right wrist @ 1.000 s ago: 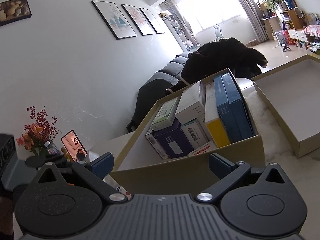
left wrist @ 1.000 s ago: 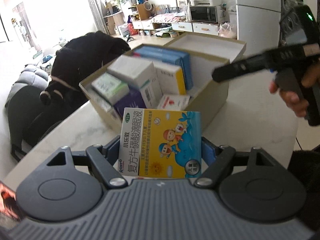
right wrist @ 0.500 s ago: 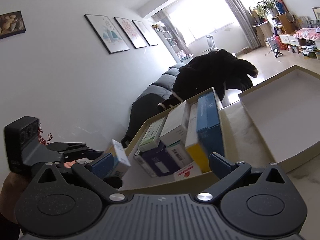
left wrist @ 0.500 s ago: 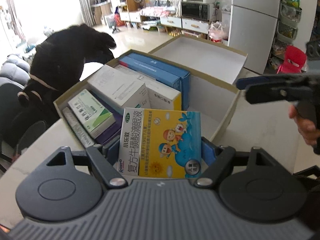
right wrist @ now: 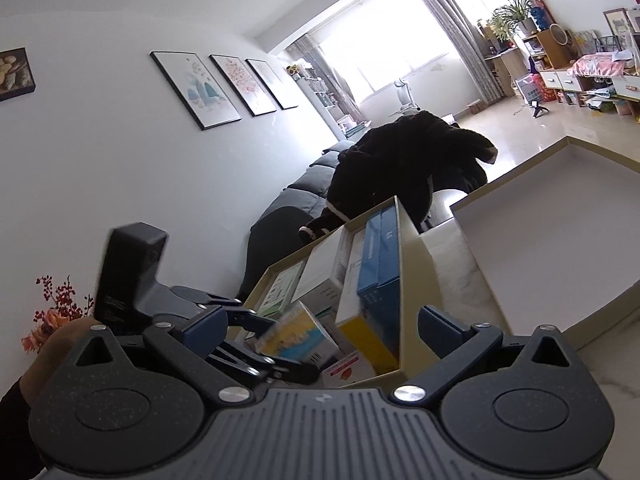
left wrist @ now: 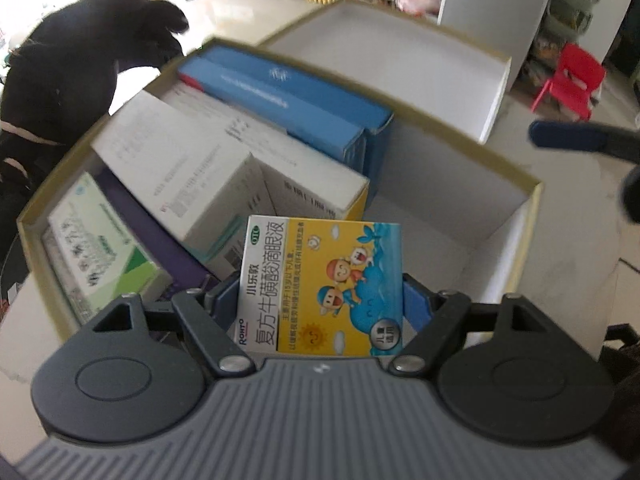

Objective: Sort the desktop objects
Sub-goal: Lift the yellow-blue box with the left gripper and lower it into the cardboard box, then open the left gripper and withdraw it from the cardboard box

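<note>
the left gripper [left wrist: 322, 300] is clamped on an eye-drop carton [left wrist: 320, 286], one blue finger pad against each side edge. the carton hangs over the near end of the open cardboard box [left wrist: 532, 200], above the box's bare floor on the right-hand side. the left wrist view shows the carton's printed face square to the camera: a white strip with lettering down its left edge, a yellow and blue cartoon panel on the rest. it stands upright between the fingers, and its lettering runs bottom to top. this view also shows the box contents from above: two blue cartons [left wrist: 292, 108] on edge at the far side, white cartons [left wrist: 180, 176] beside them, a green-and-white carton [left wrist: 100, 256] at the left wall, a purple one beneath. the box lid [left wrist: 400, 60] lies open side up just behind the box.

the right wrist view shows what the left cannot: the left gripper's body from the side with a hand [right wrist: 52, 344] on its grip, and the carton [right wrist: 296, 336] tilted, its top leaning toward the box interior, blurred. the right gripper [right wrist: 320, 332] has its fingers wide apart with nothing between them, close to the box's near wall.
</note>
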Action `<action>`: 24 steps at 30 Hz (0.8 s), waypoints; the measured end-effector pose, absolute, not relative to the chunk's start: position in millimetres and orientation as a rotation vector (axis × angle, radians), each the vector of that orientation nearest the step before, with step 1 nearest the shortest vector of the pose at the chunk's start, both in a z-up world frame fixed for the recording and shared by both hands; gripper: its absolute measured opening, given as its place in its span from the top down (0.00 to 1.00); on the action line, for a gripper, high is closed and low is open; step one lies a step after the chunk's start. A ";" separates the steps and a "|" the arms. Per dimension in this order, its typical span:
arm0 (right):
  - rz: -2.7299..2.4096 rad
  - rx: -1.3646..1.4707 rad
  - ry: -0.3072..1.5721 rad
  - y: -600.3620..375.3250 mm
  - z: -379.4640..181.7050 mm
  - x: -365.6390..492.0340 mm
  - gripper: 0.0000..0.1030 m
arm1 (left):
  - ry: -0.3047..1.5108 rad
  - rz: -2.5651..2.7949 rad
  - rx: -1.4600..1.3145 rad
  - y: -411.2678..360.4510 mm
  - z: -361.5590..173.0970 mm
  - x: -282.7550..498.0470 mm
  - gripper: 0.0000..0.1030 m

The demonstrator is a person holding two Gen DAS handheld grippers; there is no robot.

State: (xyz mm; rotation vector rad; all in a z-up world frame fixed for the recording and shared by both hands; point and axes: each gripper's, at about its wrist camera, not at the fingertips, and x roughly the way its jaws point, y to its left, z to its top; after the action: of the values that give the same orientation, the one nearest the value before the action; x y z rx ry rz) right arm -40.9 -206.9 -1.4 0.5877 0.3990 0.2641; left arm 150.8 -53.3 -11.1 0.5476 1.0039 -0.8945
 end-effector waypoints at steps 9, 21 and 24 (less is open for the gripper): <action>0.241 0.612 0.408 -216.8 -9.4 -34.7 0.01 | 1.098 -0.901 0.562 -57.8 -32.1 164.1 0.23; 0.231 0.592 0.409 -211.8 -4.4 -36.5 0.01 | 1.074 -0.870 0.503 -39.7 -24.7 157.0 0.16; 0.231 0.583 0.405 -209.0 -1.0 -38.3 0.01 | 1.052 -0.854 0.472 -32.2 -16.8 152.2 0.13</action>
State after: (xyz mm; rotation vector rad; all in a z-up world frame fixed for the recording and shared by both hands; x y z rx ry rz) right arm -38.3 -209.0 -1.0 0.5834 0.4052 0.2312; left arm 152.2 -32.2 -16.8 0.4717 1.0523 -0.8536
